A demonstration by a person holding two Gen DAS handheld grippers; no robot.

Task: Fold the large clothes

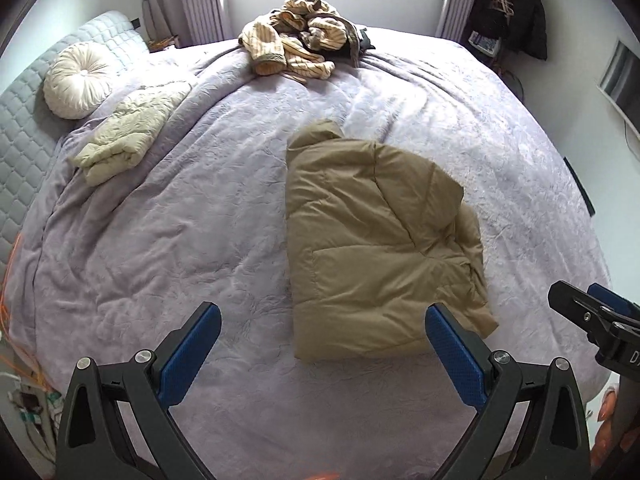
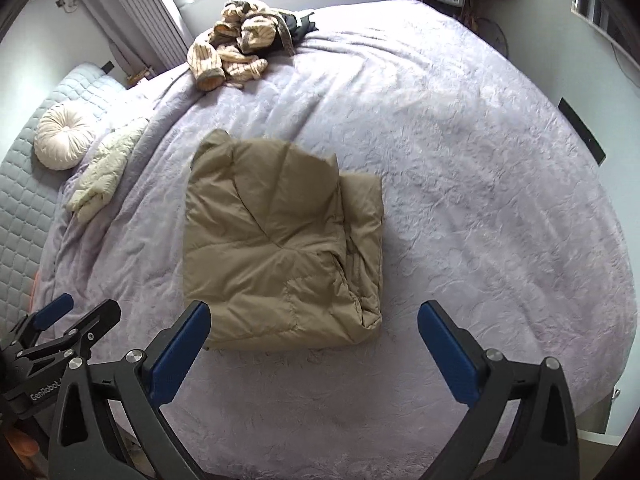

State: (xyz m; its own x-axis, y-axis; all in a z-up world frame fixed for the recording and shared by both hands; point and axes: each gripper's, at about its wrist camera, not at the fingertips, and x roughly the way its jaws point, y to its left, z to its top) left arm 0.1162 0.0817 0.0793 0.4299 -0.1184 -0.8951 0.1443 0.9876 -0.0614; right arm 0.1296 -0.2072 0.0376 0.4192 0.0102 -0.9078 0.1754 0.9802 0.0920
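A tan puffer jacket (image 1: 372,240) lies folded into a thick rectangle on the lilac bed cover (image 1: 180,220); it also shows in the right wrist view (image 2: 276,240). My left gripper (image 1: 322,316) is open and empty, held just short of the jacket's near edge. My right gripper (image 2: 314,316) is open and empty, also just in front of the jacket. Each gripper shows at the edge of the other's view: the right gripper (image 1: 592,312) and the left gripper (image 2: 76,312).
A folded cream jacket (image 1: 124,136) and a round white cushion (image 1: 76,80) lie near the grey headboard (image 1: 24,120). A heap of striped clothes (image 1: 296,40) sits at the far edge by the window. Dark coats (image 1: 508,4) hang at the back right.
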